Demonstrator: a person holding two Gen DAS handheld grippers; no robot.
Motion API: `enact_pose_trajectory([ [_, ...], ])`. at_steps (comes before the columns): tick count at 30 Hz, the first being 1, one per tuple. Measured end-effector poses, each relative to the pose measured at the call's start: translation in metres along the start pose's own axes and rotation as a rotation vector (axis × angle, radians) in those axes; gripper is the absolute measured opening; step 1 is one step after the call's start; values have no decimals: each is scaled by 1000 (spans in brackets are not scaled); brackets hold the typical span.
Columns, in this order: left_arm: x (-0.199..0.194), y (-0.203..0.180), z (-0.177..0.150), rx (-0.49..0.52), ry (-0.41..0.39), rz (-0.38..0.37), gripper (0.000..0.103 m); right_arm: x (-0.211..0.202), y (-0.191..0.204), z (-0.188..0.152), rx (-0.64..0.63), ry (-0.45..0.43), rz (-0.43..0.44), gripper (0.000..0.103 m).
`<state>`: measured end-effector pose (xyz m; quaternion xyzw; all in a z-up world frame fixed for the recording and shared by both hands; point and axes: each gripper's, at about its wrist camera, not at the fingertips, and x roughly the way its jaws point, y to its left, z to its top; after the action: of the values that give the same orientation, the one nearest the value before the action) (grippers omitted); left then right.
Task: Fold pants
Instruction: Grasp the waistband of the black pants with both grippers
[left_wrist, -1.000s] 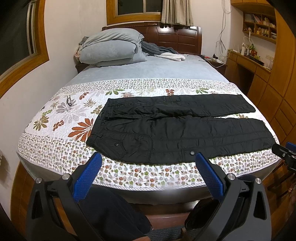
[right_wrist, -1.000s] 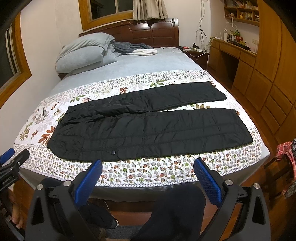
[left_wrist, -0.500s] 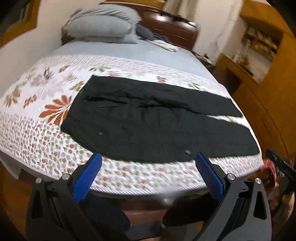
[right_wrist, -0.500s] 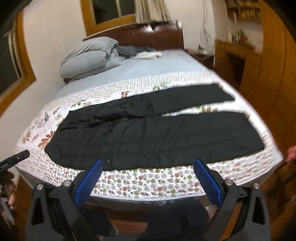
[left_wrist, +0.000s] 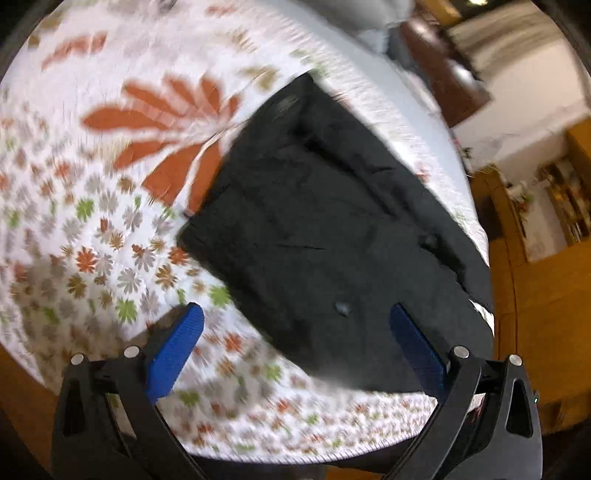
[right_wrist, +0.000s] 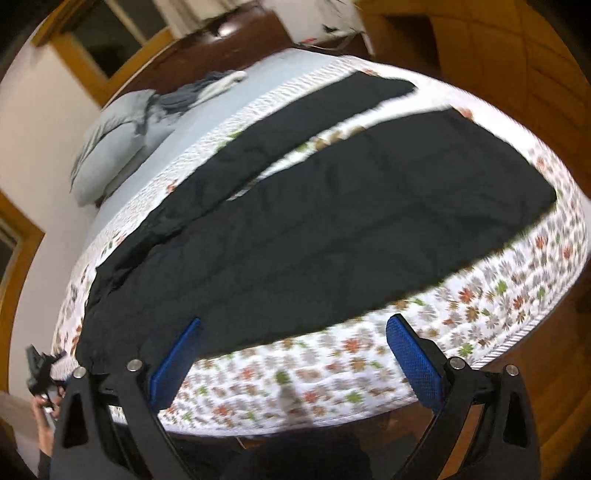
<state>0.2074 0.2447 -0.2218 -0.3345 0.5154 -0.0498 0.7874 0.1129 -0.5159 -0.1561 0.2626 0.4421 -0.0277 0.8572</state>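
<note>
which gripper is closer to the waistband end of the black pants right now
Left. The left gripper hovers open just off the waistband corner of the black pants. The right gripper is open farther along the near leg, toward the cuffs.

A floral quilt (right_wrist: 461, 295) covers the bed, with grey pillows (right_wrist: 110, 147) stacked by the wooden headboard (right_wrist: 207, 40).

The pants (right_wrist: 332, 221) are black. The bedspread (left_wrist: 92, 221) is white with small orange, green and grey flowers and big orange leaves. The pillows (right_wrist: 110, 147) are grey-blue. The fingers (left_wrist: 173, 347) are blue.
</note>
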Motion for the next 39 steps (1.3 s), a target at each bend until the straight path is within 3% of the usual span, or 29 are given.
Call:
enact_pose_trajectory([
  [3,13,7,9,-60,2,-16,100,6,-21,1,59,9,21,100],
  [7,19,2,18,-99,-7,-8,100,4,-64,6,178,0,110,100],
  [10,27,-13,22,-29,2,55,98,-9,-114,15,359,-62,215,100],
  [14,34,-28,19,66,-10,179,74,-21,-169,21,515,-137,269,100],
  [16,36,-29,19,71,-25,223,53,-22,-190,21,575,-161,314,100],
  [19,30,-20,16,44,-38,205,46,-17,-205,25,597,-177,352,100],
  [24,20,-10,13,20,-44,180,44,-2,-214,38,613,-188,381,98],
  [28,20,-9,10,-19,-35,126,66,12,-220,47,637,-181,393,80],
  [30,22,-16,10,-13,-41,150,69,17,-218,51,631,-178,405,61],
  [32,23,-19,8,-20,-54,171,68,22,-217,52,620,-167,408,34],
  [33,23,-19,8,-24,-57,180,62,24,-216,52,616,-158,402,29],
  [34,22,-18,7,-34,-62,210,49,25,-216,51,612,-156,401,20],
  [35,21,-16,8,-42,-64,217,46,26,-215,51,608,-153,401,13],
  [39,14,-7,8,-74,-56,175,27,20,-213,46,588,-146,385,11],
])
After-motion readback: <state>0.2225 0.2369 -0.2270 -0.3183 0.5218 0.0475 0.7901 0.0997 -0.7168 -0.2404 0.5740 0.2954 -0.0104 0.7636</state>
